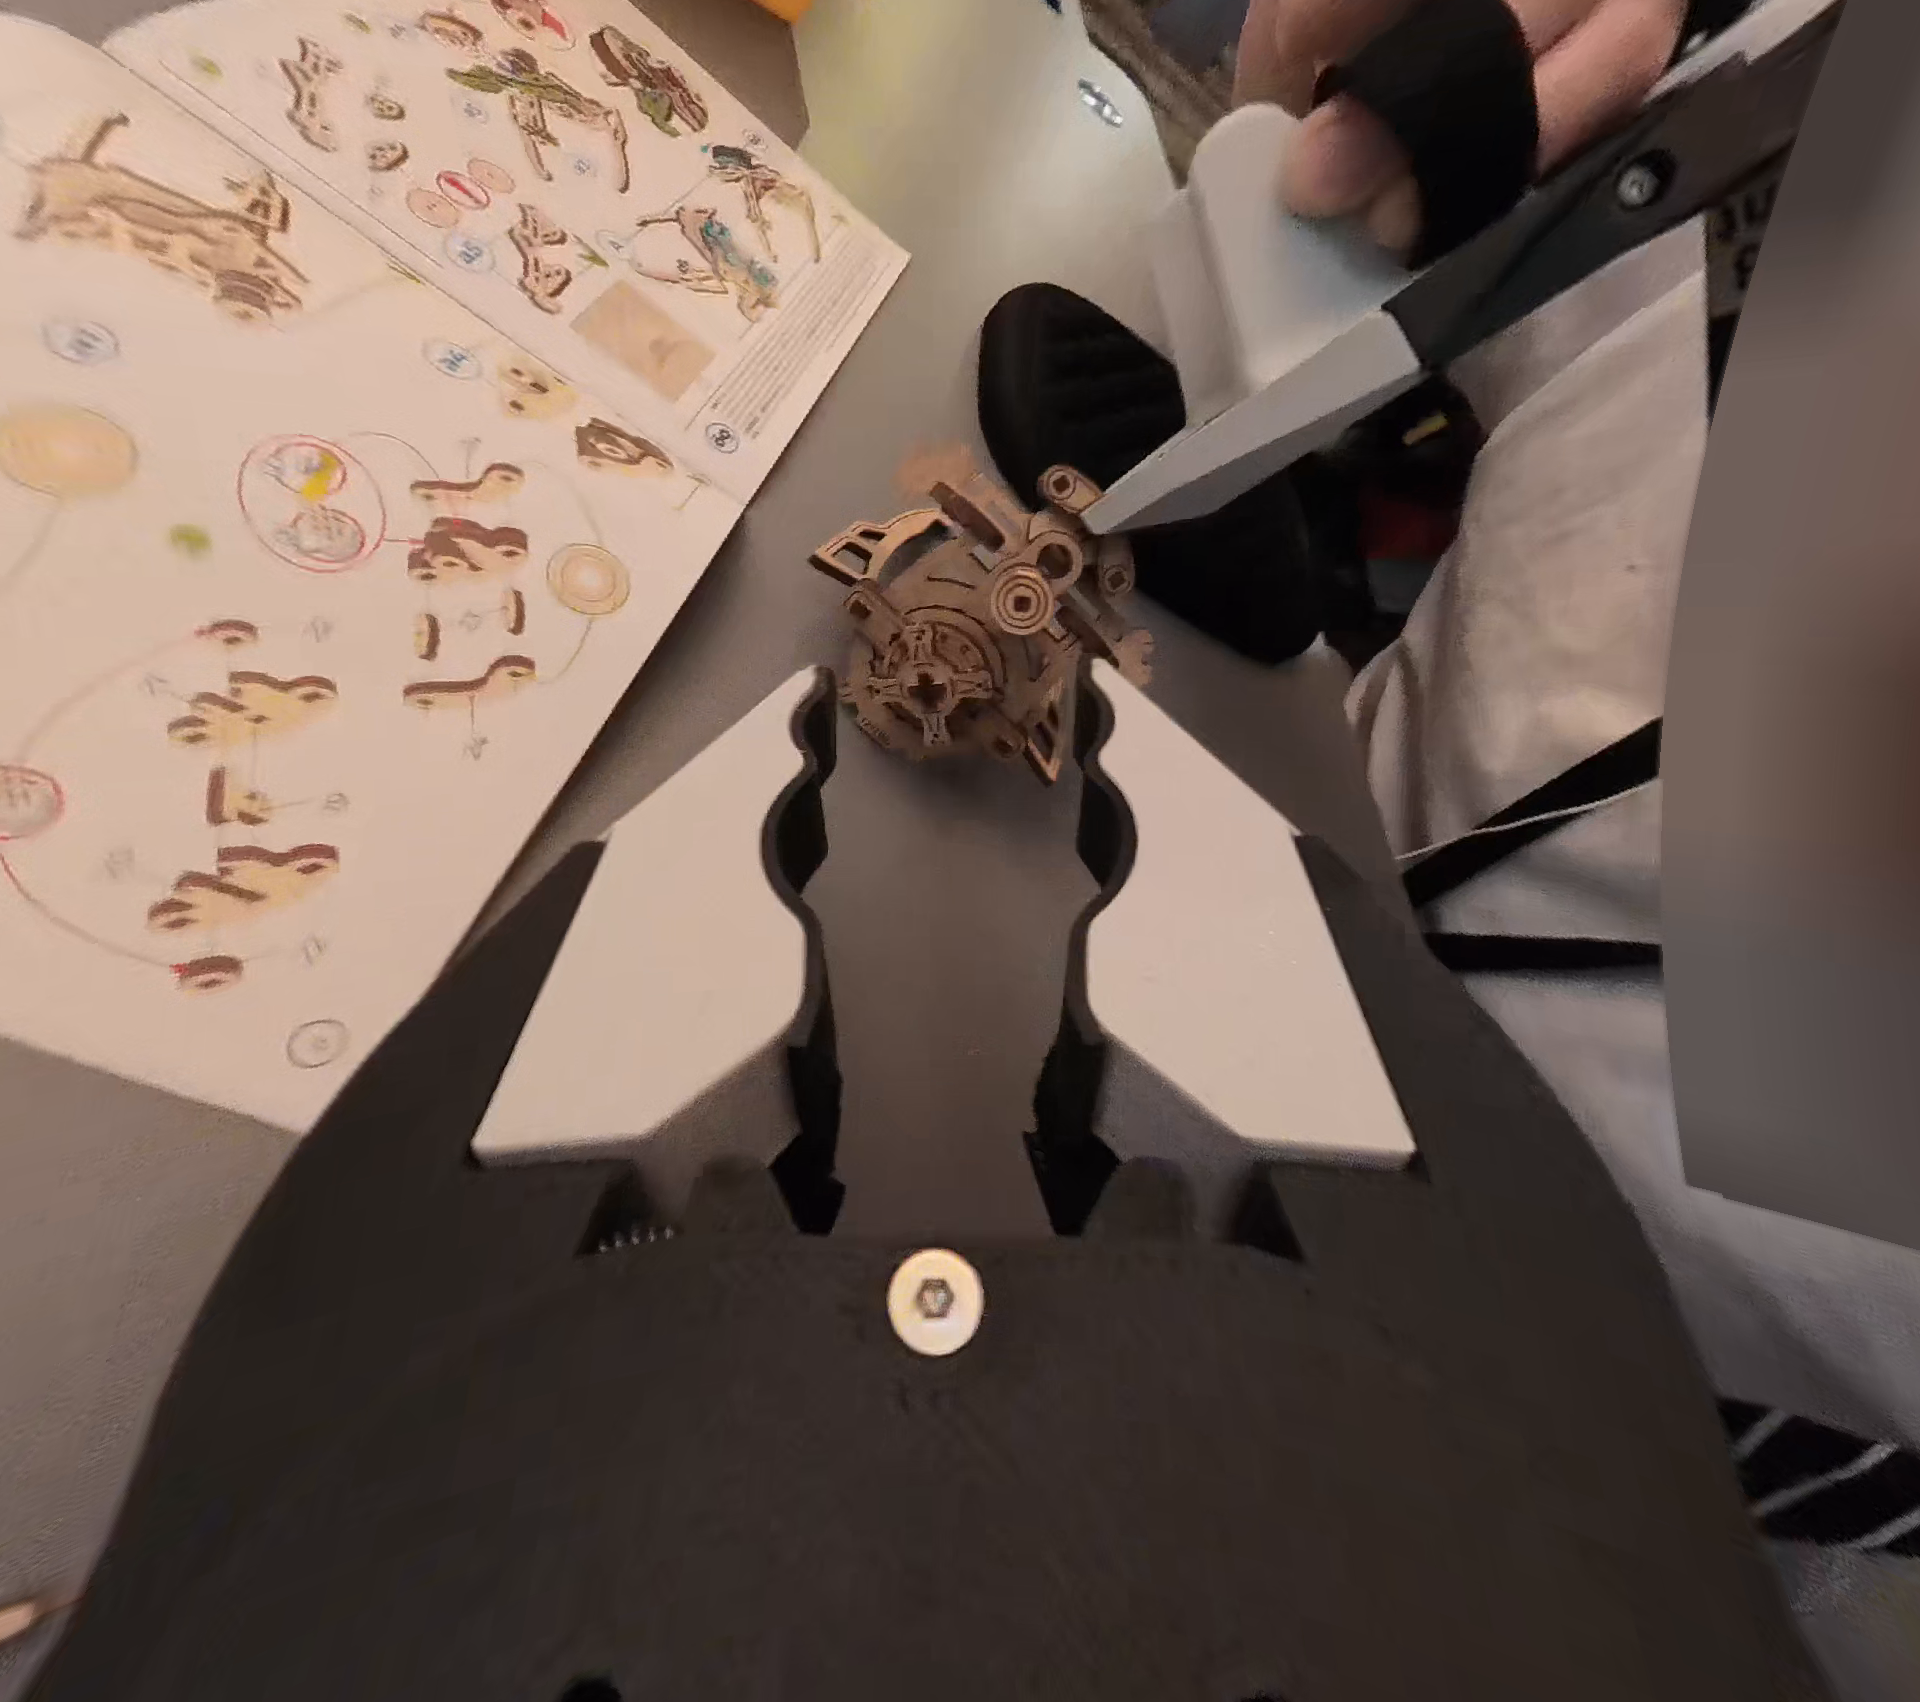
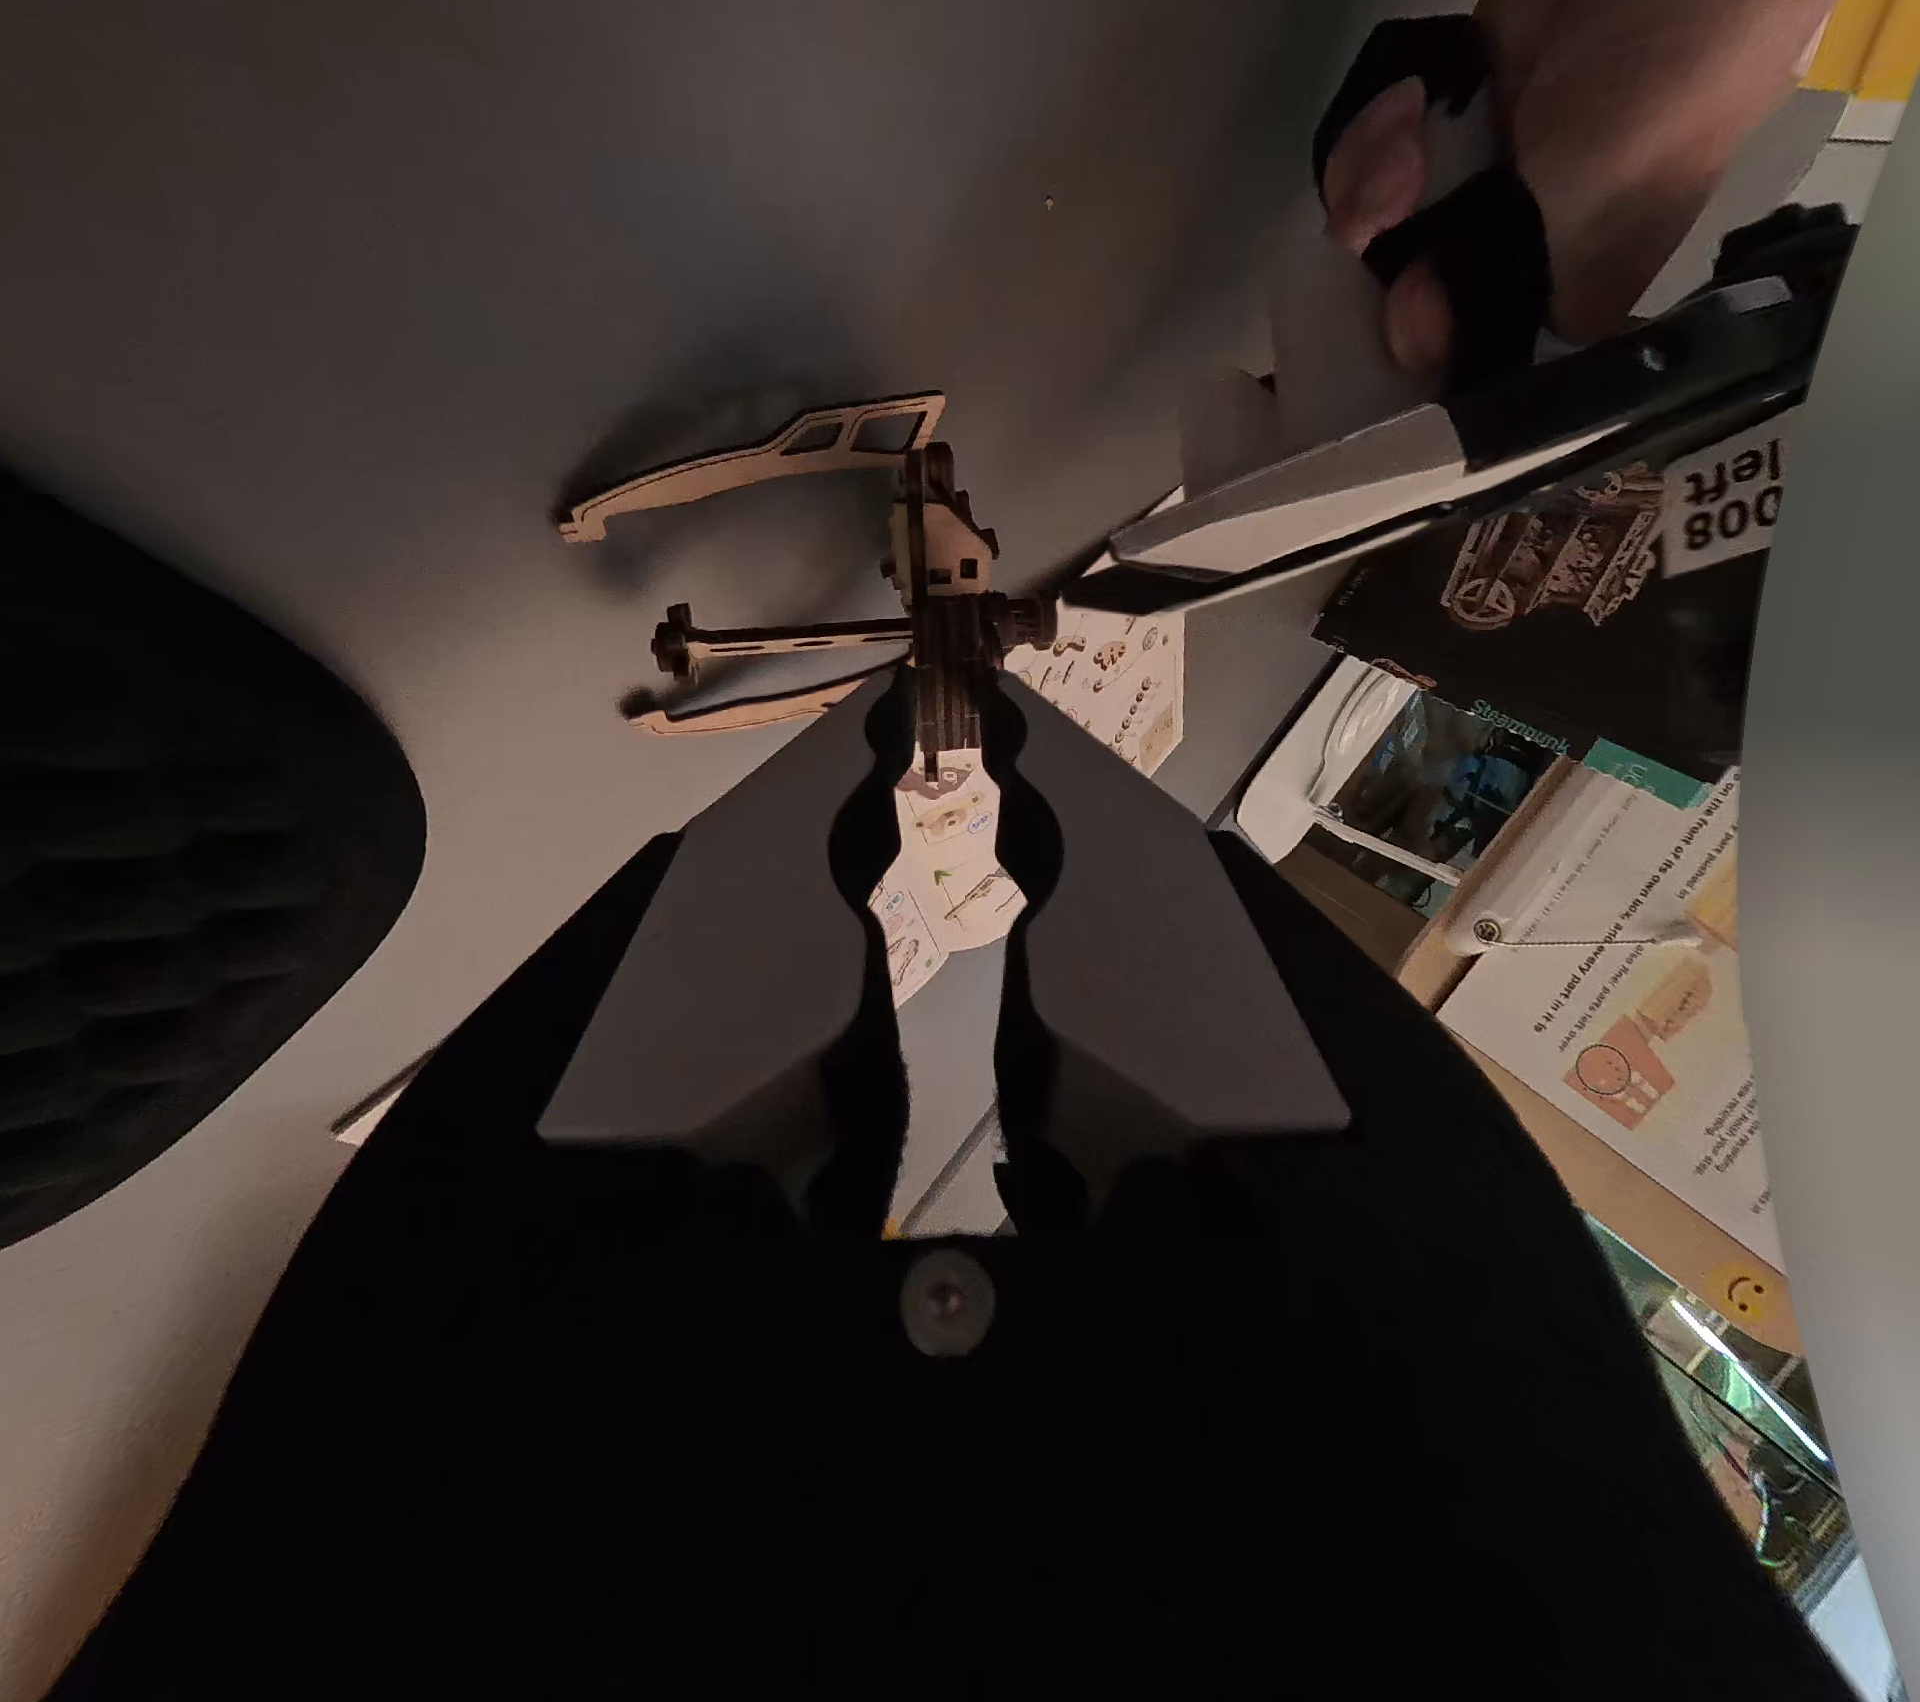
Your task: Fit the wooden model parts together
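The right gripper (image 2: 951,722) is pinched tight on the wooden model (image 2: 940,613), while the left gripper (image 1: 951,717) is held open and empty at its six o'clock. Thin laser-cut plywood, slotted and spindly: one twist, and an arm could be snapped. An instruction sheet (image 1: 343,457) is spread at nine o'clock.

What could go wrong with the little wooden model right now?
1. The right gripper pinches the wooden model only by a narrow edge, so it could twist or slip out.
2. The left gripper is open with its fingers on either side of the model. A hard squeeze might crack it.
3. The thin curved pieces stick out sideways and could snap if bumped against the table.
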Available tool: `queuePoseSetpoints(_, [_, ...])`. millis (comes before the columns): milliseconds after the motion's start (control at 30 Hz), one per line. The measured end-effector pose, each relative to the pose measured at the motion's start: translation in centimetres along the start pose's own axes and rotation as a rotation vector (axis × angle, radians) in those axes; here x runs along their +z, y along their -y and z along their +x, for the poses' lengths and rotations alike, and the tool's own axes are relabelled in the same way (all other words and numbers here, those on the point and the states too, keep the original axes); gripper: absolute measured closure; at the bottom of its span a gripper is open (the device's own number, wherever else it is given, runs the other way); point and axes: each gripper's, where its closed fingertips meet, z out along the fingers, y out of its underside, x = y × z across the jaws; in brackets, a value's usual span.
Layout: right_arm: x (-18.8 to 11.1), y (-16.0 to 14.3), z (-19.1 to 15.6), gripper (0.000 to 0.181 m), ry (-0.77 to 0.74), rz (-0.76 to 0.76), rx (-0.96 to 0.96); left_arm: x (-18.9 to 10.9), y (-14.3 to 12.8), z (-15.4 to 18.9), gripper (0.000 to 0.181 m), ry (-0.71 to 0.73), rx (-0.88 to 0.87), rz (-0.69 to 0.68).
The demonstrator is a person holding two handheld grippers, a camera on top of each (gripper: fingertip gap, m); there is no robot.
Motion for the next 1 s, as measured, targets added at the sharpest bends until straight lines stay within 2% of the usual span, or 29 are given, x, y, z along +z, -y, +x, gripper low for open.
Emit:
queuePoseSetpoints(67, [-0.1,0.1,0.0,0.170,-0.004,0.005,-0.001,0.5,-0.2,0.0,0.136,-0.003,-0.043,0.009])
queuePoseSetpoints(200, [0.0,-0.1,0.1,0.170,-0.016,-0.006,-0.005,1.6,-1.2,0.0,0.117,0.039,-0.059,-0.058])
queuePoseSetpoints(267, [0.0,-0.2,0.1,0.170,-0.020,-0.007,-0.006,2.0,-1.5,0.0,0.116,0.065,-0.075,-0.068])
queuePoseSetpoints(400, [0.0,-0.2,0.3,0.170,-0.029,-0.008,-0.014,2.6,-1.0,0.5,0.114,0.022,-0.141,-0.021])
queuePoseSetpoints(633, [0.2,-0.1,0.4,0.170,-0.028,-0.012,-0.019,2.7,-1.0,0.2,0.127,-0.030,-0.197,0.009])
queuePoseSetpoints(1000, [0.3,-0.3,0.8,0.169,-0.044,-0.002,0.011,2.5,-0.8,0.1,0.128,-0.085,-0.238,0.041])
